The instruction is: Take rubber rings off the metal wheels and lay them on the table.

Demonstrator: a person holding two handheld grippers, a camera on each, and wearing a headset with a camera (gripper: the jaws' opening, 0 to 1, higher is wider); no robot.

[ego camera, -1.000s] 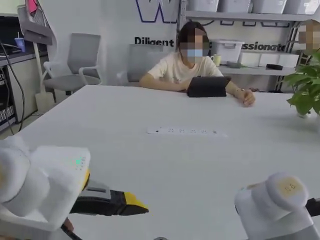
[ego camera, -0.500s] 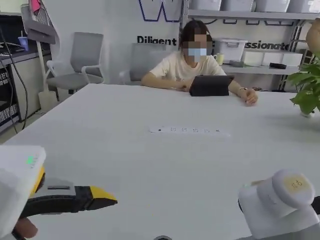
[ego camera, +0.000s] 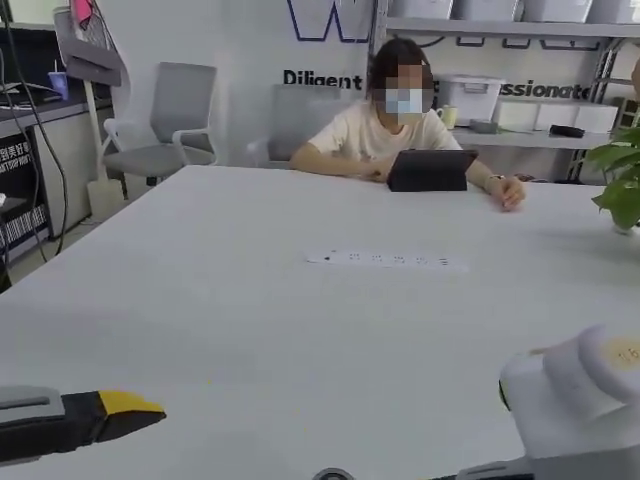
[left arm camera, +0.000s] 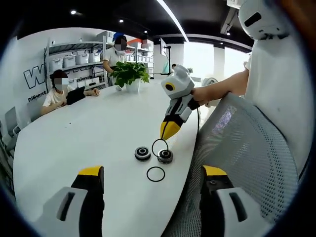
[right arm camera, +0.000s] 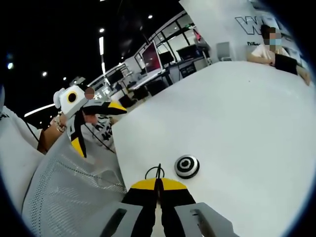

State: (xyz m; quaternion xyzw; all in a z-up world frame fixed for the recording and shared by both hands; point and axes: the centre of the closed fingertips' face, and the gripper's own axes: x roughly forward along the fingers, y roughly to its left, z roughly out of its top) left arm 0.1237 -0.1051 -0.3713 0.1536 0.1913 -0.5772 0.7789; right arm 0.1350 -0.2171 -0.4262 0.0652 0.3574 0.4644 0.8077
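The right claw (right arm camera: 158, 184) is shut on a thin ring (right arm camera: 154, 172). In the left gripper view this ring hangs from its tip just above a wheel (left arm camera: 165, 156). A second wheel (left arm camera: 142, 153) sits just beside it, and a loose ring (left arm camera: 155, 180) lies flat on the desk (left arm camera: 98, 128), nearer the edge. The left claw (left arm camera: 153, 172) is spread wide, holds nothing, and is well back from the wheels.

The pinch is on a narrow bit of rubber, so the ring could slip and land on the wheel, or bounce over the close desk edge. Nothing steadies the wheels, and a brush from the claw could roll one off.

On the far wall (ego camera: 250, 40), "Diligent" (ego camera: 320, 78) stands in black under a large outlined "W". The other wording there is too broken to read.
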